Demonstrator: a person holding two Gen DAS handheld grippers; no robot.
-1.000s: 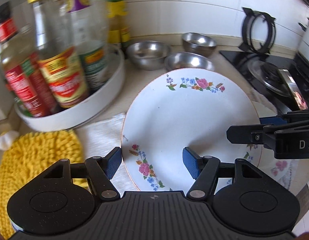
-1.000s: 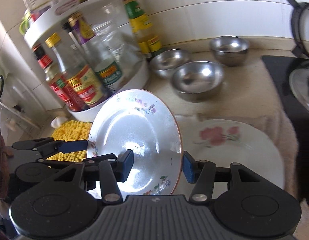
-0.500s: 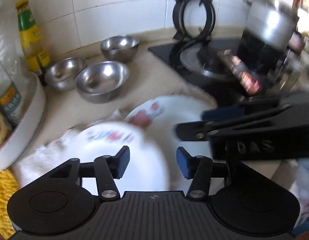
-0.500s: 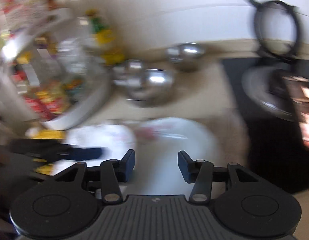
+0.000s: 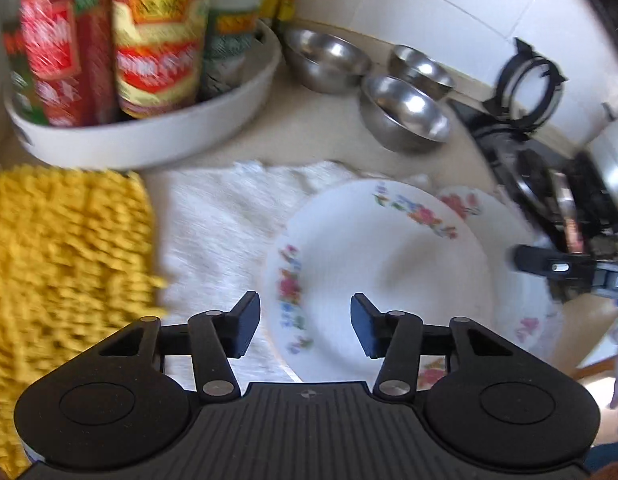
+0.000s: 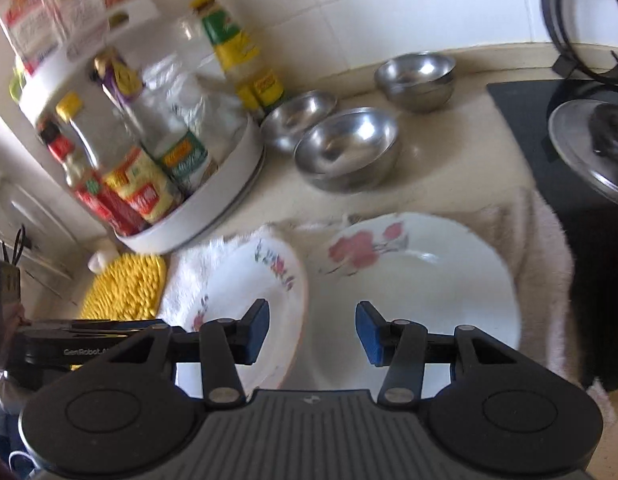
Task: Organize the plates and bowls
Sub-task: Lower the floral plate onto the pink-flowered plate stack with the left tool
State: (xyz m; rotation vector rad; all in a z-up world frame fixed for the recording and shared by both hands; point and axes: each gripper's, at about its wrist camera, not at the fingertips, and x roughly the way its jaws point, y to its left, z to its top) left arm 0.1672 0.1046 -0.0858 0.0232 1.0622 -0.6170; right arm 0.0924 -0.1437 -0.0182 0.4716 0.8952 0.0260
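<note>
A small white plate with little flowers [image 5: 373, 264] lies flat on a larger pink-flowered plate [image 5: 521, 320], shifted toward its left side. My left gripper [image 5: 305, 330] hovers over the small plate's left rim; its jaws are opening and the pads press on nothing. In the right wrist view the small plate [image 6: 245, 300] overlaps the large plate [image 6: 421, 280]. My right gripper [image 6: 311, 334] stands open above the small plate's right rim, not touching it. Three steel bowls [image 6: 349, 148] sit apart at the back by the wall.
A white turntable tray [image 5: 149, 136] of sauce bottles stands at the back left. A yellow shaggy mat [image 5: 65, 256] lies beside a white towel [image 5: 217, 216] under the plates. The black stove [image 6: 569, 152] with a pot stand is on the right.
The small plate, held tilted up between both grippers a second ago, now lies flat on the large plate. Both grippers' jaws have narrowed and both views swung right, then back.
</note>
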